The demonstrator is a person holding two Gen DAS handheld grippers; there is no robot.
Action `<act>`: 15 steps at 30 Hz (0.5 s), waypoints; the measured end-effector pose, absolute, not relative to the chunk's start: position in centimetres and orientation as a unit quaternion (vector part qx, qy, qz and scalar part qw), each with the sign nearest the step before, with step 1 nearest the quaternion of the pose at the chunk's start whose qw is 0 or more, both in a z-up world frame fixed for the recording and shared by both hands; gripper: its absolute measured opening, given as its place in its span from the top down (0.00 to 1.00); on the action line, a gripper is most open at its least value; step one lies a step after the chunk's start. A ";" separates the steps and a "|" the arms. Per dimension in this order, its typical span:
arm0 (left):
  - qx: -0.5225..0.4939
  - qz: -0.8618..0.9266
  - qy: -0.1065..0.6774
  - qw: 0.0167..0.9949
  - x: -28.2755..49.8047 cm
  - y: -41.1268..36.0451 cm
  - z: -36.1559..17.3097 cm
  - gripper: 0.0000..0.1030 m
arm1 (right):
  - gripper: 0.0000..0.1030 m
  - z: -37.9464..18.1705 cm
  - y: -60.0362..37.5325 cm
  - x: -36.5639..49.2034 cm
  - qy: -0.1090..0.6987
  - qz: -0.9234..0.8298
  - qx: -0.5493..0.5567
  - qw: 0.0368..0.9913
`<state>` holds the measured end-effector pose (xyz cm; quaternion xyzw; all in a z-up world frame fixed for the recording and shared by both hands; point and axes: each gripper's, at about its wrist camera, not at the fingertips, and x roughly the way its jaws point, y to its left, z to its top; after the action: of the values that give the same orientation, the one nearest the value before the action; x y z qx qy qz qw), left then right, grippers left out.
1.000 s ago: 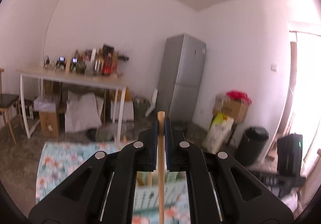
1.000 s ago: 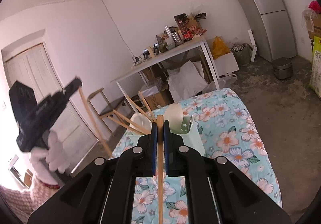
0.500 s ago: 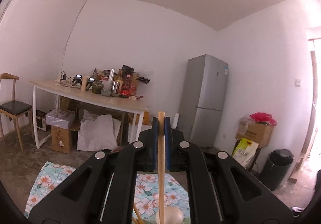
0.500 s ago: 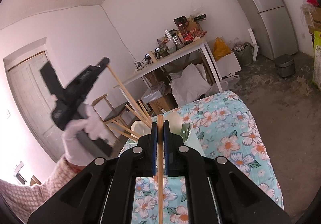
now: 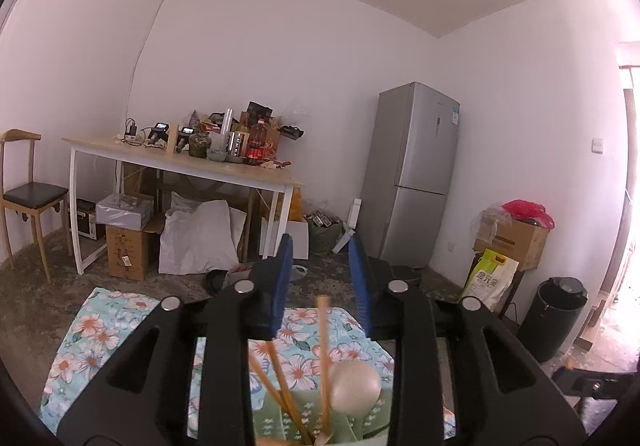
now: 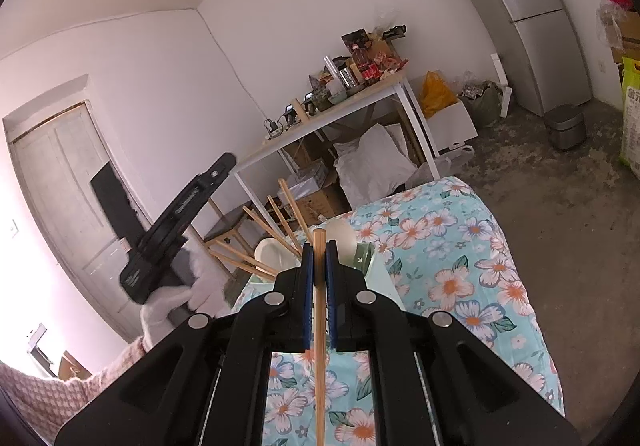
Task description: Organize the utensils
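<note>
My left gripper [image 5: 320, 246] is open above a green utensil holder [image 5: 360, 418]. A wooden chopstick [image 5: 323, 346] stands loose between its jaws, its lower end in the holder beside other chopsticks [image 5: 276, 386] and a pale spoon [image 5: 354, 382]. My right gripper [image 6: 319, 246] is shut on a second wooden chopstick [image 6: 319, 346] above the floral tablecloth. In the right wrist view the left gripper [image 6: 176, 230] is raised in a white-gloved hand, left of the holder [image 6: 366, 256], its chopsticks [image 6: 276, 226] and spoons [image 6: 340, 238].
The table carries a floral cloth [image 6: 460, 278]. Behind it stand a cluttered wooden desk [image 5: 192, 162], a chair [image 5: 28, 198], a grey fridge [image 5: 416, 174], boxes [image 5: 512, 242] and a black bin [image 5: 556, 322].
My left gripper has opened and let go of its chopstick, which now stands in the holder. The left gripper has tilted down over the holder. The right gripper still holds its chopstick.
</note>
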<state>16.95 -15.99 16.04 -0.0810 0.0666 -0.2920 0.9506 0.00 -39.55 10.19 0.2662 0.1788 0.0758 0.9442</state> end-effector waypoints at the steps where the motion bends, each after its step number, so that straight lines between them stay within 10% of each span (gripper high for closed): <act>1: -0.083 -0.292 0.068 0.951 16.8 -15.5 16.1 0.66 | 0.94 10.4 -39.5 0.0 0.178 0.075 0.264 0.945; 15: -0.040 -0.305 0.132 0.942 10.7 -8.6 13.1 0.29 | 0.94 17.3 -38.7 1.8 0.101 0.085 0.211 0.968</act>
<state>10.69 -8.61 13.13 -0.0400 0.1317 -0.3048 0.9424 1.83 -38.74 17.29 0.2113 0.1015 0.0851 0.9684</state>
